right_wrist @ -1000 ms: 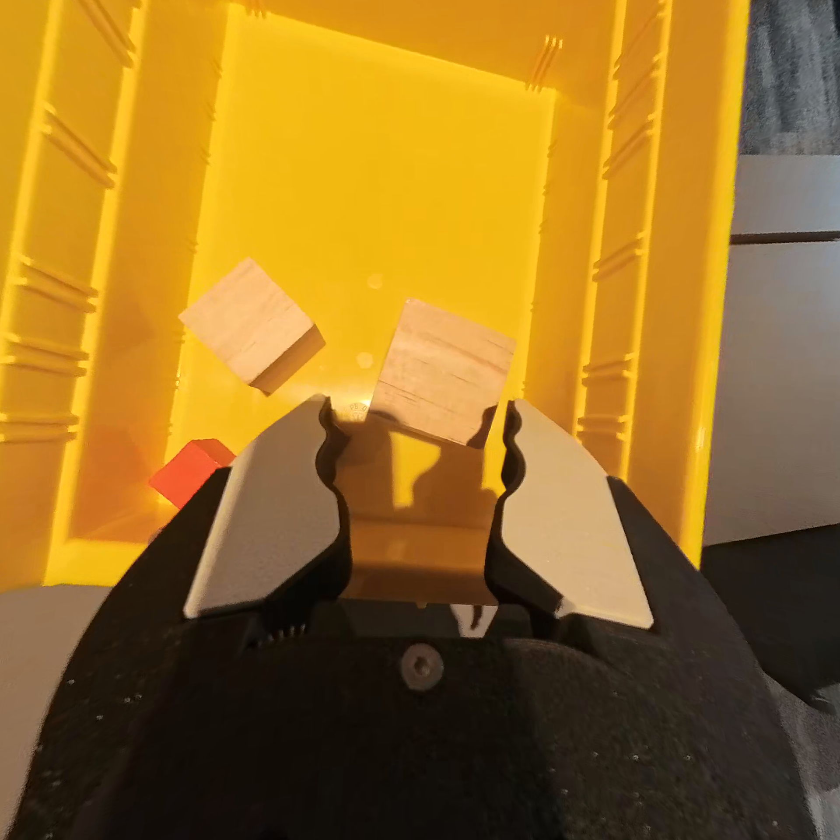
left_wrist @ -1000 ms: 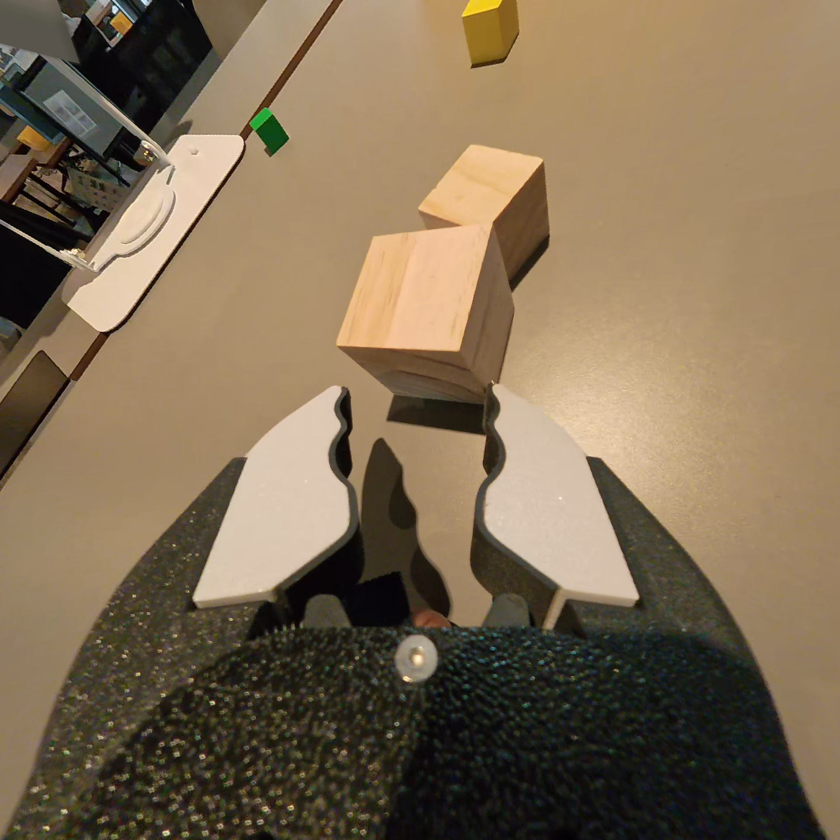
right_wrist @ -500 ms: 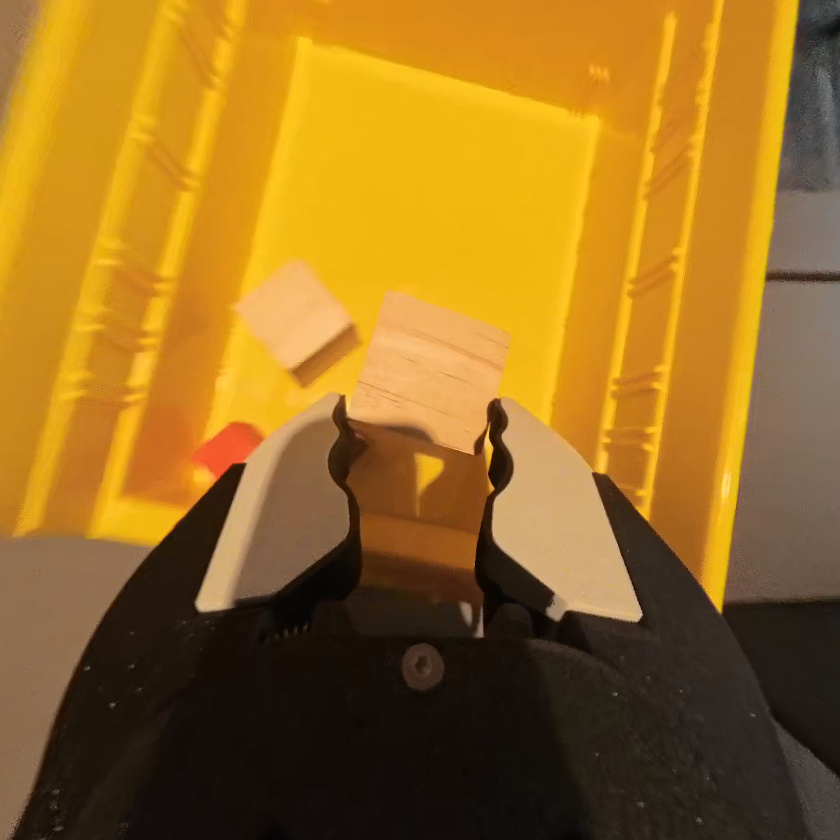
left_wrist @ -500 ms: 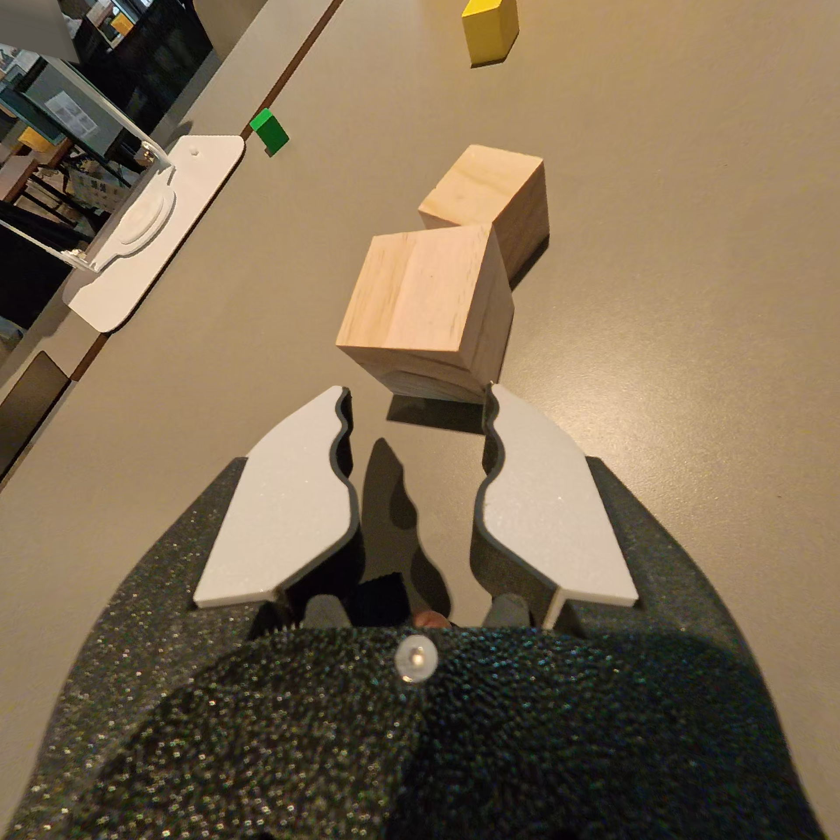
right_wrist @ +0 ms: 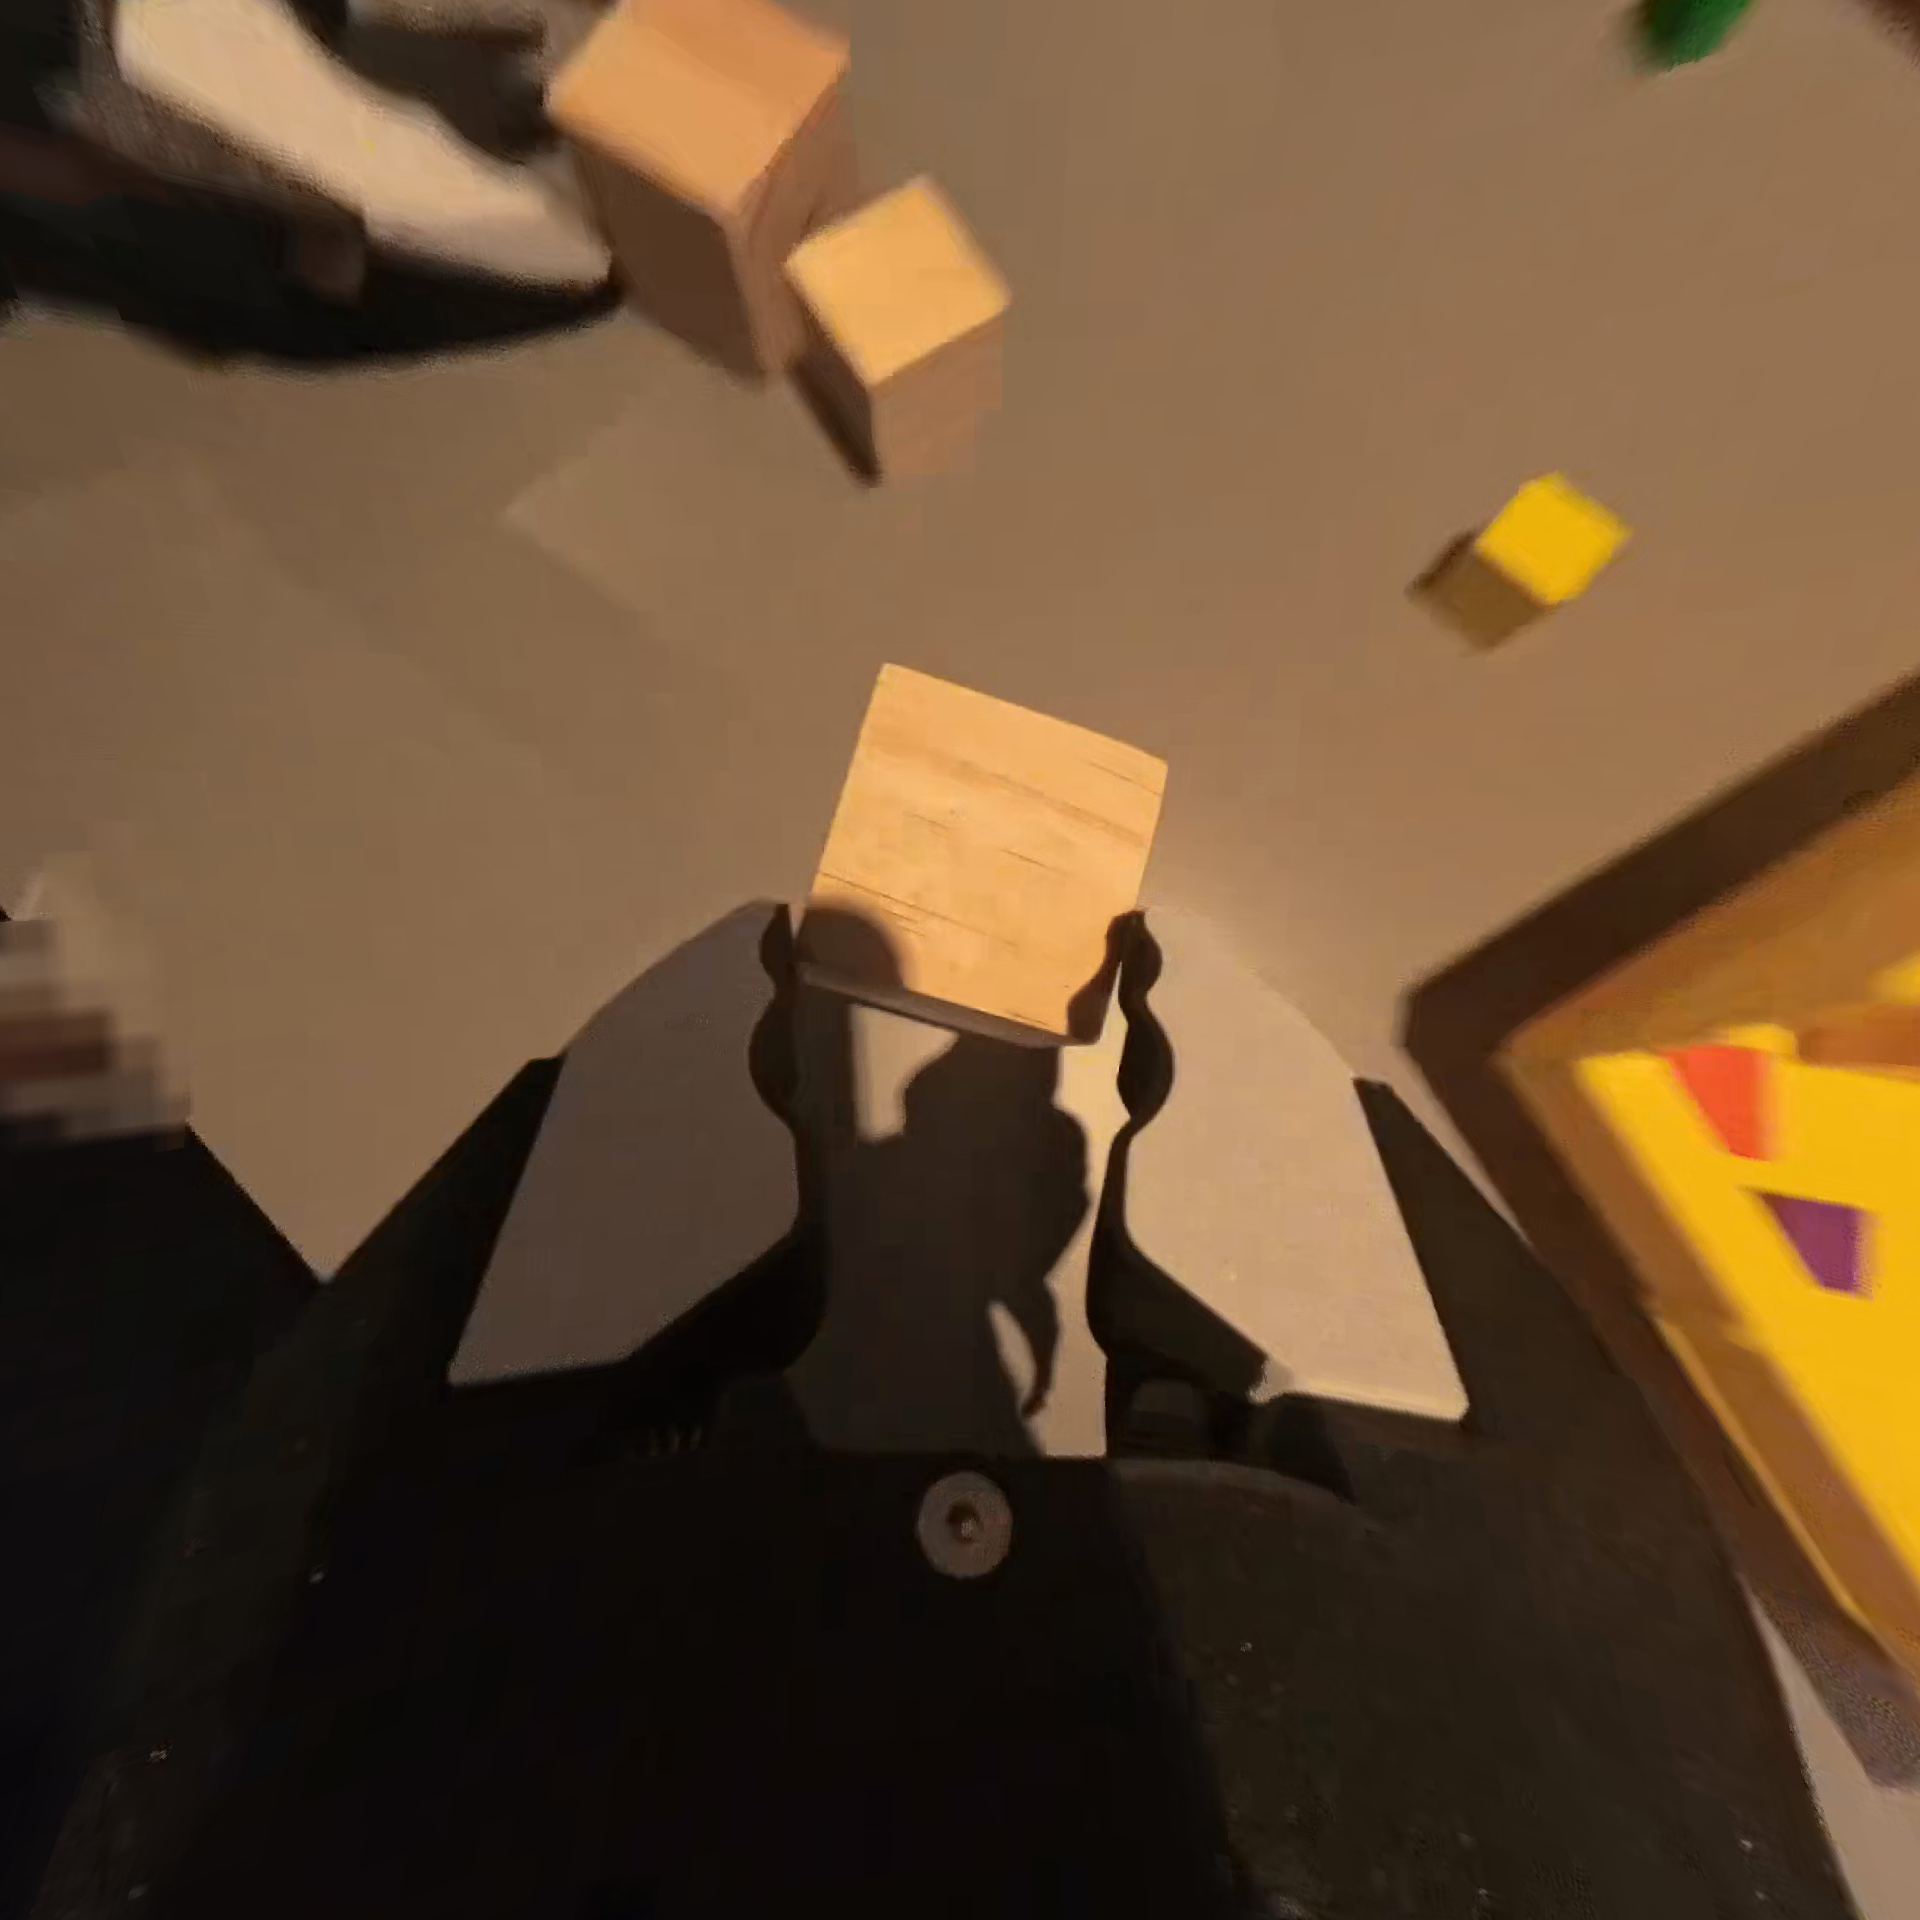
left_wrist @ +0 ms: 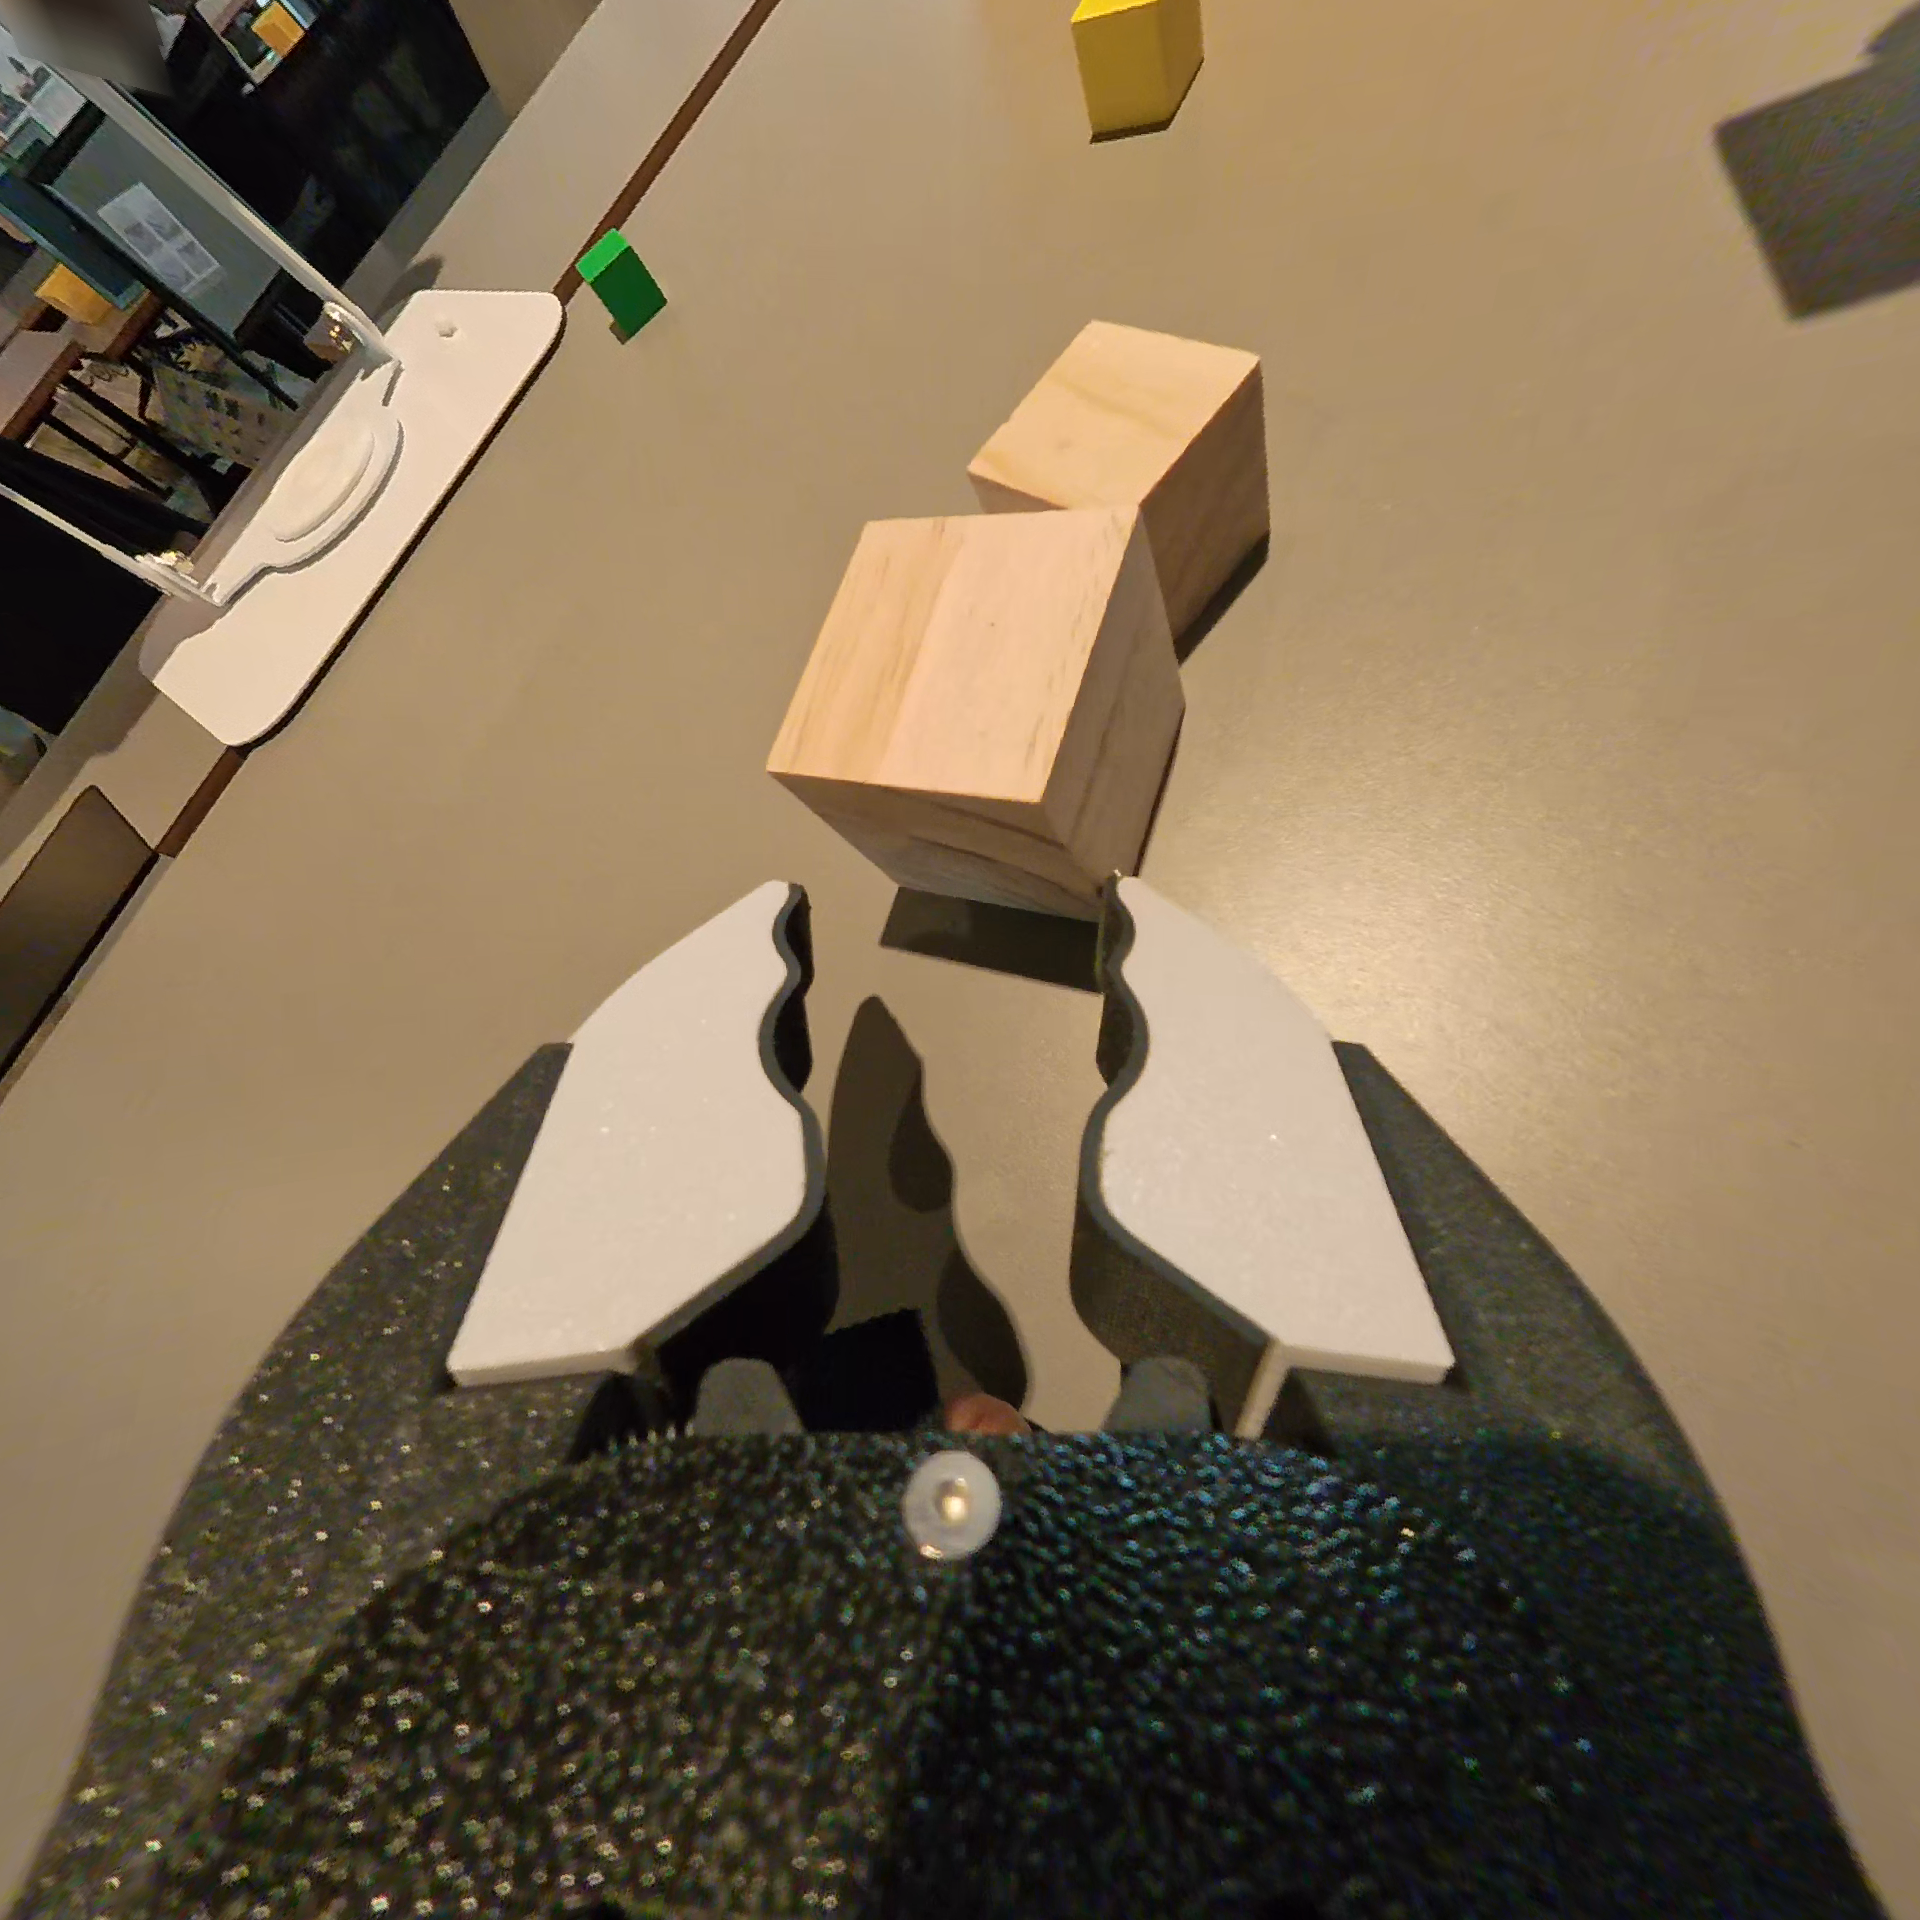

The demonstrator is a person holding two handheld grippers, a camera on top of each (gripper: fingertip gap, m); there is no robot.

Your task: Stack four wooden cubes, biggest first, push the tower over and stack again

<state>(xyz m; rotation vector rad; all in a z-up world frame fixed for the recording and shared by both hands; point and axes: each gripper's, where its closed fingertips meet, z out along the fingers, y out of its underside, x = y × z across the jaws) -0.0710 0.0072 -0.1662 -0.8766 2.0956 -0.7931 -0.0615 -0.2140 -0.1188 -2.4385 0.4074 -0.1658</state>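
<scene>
Right tool (right_wrist: 958,940) pinches a mid-sized wooden cube (right_wrist: 987,847) at its fingertips, carried above the desk (right_wrist: 1299,343), the yellow bin (right_wrist: 1714,1247) off to its side. Left tool (left_wrist: 954,902) is spread and empty, one fingertip touching the largest wooden cube (left_wrist: 977,686); a smaller wooden cube (left_wrist: 1127,447) sits just behind it. Judging by this, stacking has not begun: cubes are being gathered. Next calls for setting the held cube down squarely on the largest one.

Small green block (left_wrist: 621,283) upper left beside a white flat plate (left_wrist: 353,509) at the table (left_wrist: 1558,935) edge; yellow block (left_wrist: 1136,54) top; yellow bin (right_wrist: 1756,1247) lower right.
</scene>
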